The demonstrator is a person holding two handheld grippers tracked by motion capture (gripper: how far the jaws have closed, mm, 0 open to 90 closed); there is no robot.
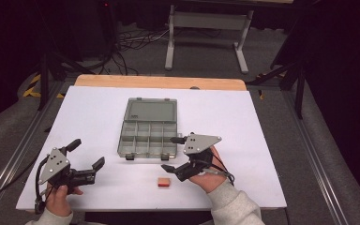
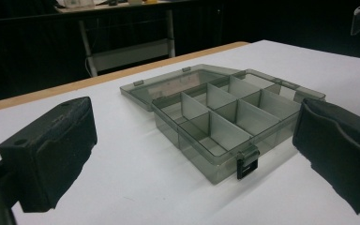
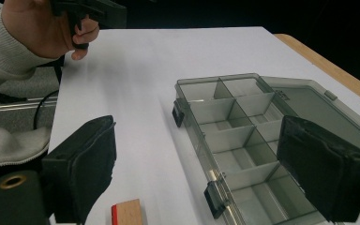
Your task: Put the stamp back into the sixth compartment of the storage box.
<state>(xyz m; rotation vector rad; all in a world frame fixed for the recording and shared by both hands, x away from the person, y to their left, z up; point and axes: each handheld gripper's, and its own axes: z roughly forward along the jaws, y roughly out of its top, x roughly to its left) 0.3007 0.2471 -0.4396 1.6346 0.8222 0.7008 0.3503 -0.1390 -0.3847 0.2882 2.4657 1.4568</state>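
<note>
Wooden block (image 1: 163,182) sits on the counter (image 1: 243,122) at 6 o'clock from the open organizer box (image 1: 148,127), right gripper (image 1: 173,153) fingers wide and empty just beside it, left gripper (image 1: 86,153) ones wide too.

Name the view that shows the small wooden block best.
The high view: the whole wooden block lies on the table, apart from the organizer box. The right gripper view cuts it off at the bottom edge.
</note>
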